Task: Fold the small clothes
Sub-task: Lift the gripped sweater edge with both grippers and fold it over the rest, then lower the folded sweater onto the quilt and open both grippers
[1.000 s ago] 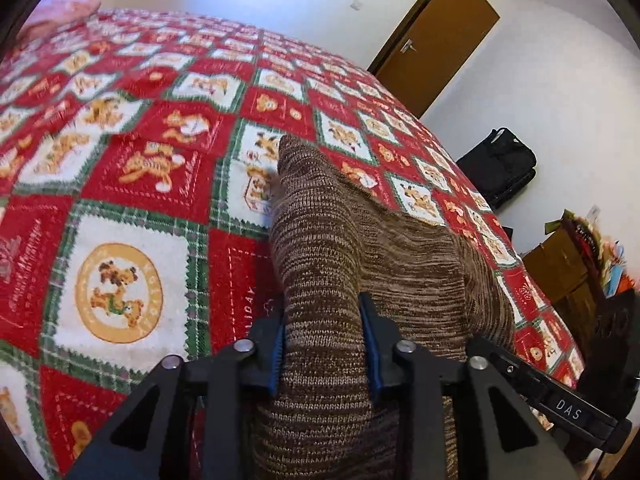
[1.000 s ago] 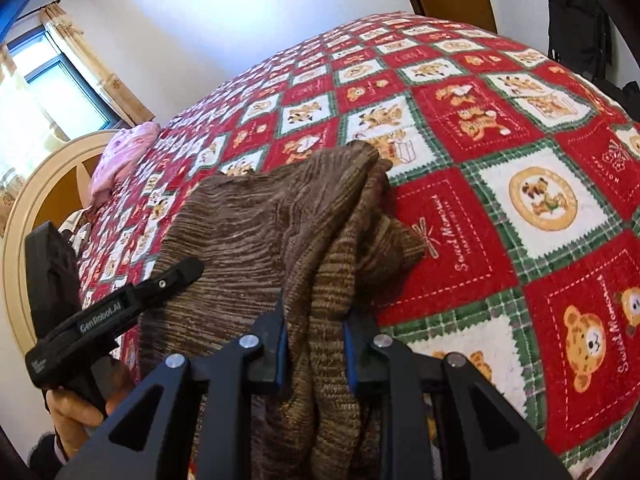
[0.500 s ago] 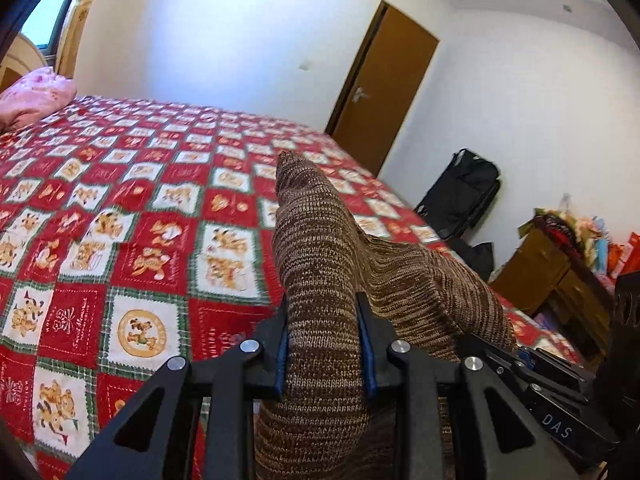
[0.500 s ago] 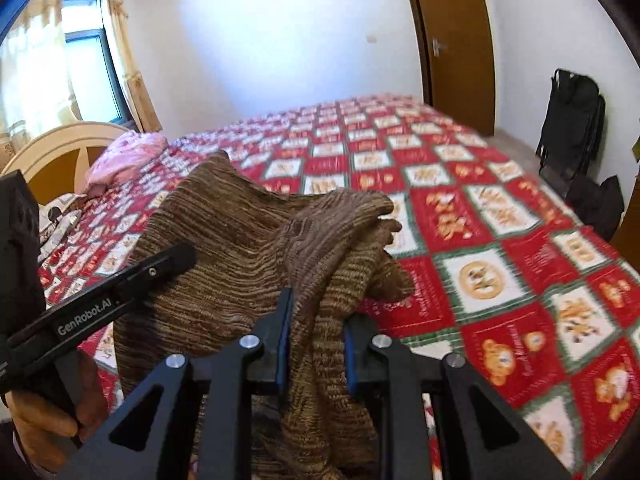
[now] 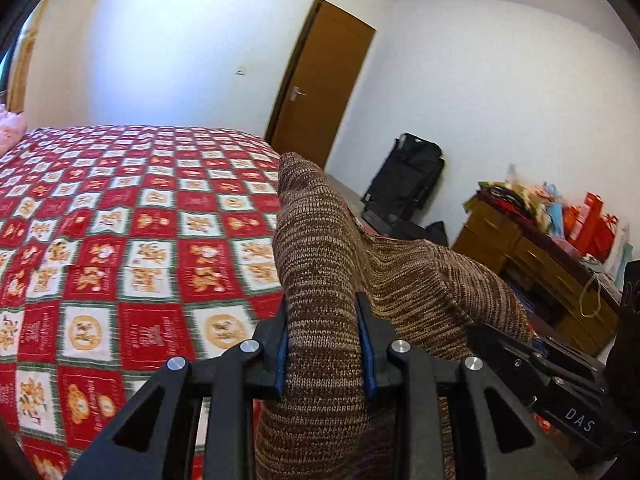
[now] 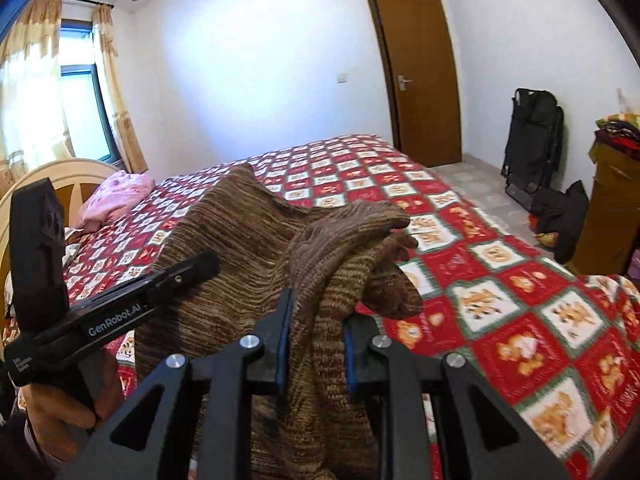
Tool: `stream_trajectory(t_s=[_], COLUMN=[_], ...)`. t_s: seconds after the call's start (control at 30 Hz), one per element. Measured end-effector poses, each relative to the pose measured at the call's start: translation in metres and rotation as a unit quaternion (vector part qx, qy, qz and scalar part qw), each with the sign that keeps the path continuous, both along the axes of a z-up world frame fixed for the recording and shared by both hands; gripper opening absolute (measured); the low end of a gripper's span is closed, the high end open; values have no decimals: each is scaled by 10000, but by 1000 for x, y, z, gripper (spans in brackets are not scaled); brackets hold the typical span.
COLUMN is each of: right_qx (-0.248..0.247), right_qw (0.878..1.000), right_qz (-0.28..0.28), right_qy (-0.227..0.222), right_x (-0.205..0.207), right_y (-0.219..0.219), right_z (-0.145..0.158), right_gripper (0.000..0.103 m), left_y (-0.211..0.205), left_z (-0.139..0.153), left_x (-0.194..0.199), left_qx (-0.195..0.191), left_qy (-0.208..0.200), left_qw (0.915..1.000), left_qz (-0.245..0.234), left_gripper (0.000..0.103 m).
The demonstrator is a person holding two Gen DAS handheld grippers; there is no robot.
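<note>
Brown knit garment (image 5: 320, 264), thick and marled, hangs between two handheld grippers above the near edge of a bed w/ a red-and-white teddy-bear quilt (image 5: 132, 240). Left gripper (image 5: 325, 344) is pinching a bunched fold of the knit between its blue-lined jaws; right gripper (image 6: 314, 340) is clamped likewise on a gathered wad, w/ loose folds spilling over its far side toward the quilt (image 6: 520, 312). In the right wrist view the left gripper (image 6: 120, 308) sits to the left, its handle gripped by the person's hand (image 6: 68, 404), and the knit (image 6: 248, 248) drapes across the gap between the two tools.

Handling, as judged: fabric looks soft, floppy and fairly heavy for its size, so it should sag and stretch under its own weight rather than hold a line. Coarse ribbing ought to give good friction, slip unlikely, but thick wads in the jaws mean uneven layers. Not fragile, though open stitches could snag on pad edges. Best holds prob. at hem corners or shoulder seams, single or double layer, not mid-panel bunches. Which part of the garment each tool has now can't be told.

Far off: brown door (image 6: 416, 76), pink pillow (image 6: 116, 196), black bag (image 5: 404, 176), cluttered wooden dresser (image 5: 536, 264).
</note>
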State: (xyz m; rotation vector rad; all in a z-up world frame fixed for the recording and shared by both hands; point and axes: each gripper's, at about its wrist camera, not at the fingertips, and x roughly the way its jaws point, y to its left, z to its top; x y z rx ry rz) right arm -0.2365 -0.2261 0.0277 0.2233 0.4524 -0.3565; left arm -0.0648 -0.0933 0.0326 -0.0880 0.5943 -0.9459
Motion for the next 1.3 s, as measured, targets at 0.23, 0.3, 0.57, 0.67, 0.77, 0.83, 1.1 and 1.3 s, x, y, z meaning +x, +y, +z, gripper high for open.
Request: stream_trajectory(t_s=[0.23,0.3,0.57,0.67,0.77,0.83,1.1,1.3], right_qx=[-95,-143,-135,-240,-86,100,842,1090], right_qw=[9988,9977,9905,9871,9838,9817,9775,9760], right_qz=[-482,-655,-1367,-1564,-1727,-1785,-1810,-1830], right_qy=[-92,-89,42,247,476,658,686,462], right_x=[-28,-34,-52,-48,-45,-41,-49,-71], right_y=[-28,-41,-102,-128,-154,-168,-192,-194], right_z=[0,1,-8,-21,-39,-54,-75,-75], right_gripper=[24,24,24,24,24,24,29,43], left_y=[-47,-65,-146,-179,-211,-226,-219,-179], left_z=[-3,-5,-24,-41,-64,-81,-109,-82], left_x=[-15,-19,-32,-32,-26,-17,13,0], left_qx=[-27,1,19,138,450,708,805,894], left_qy=[-3,5,-8,-76,-23,222,1369,1063], left_qw=[9995,9991,9963,9955,9943,9931,9847,9875], left_qz=[-319,-431,-865,-938,-971,-909,-716,-748], left_gripper=[29,29,29,29,29,30,62,62])
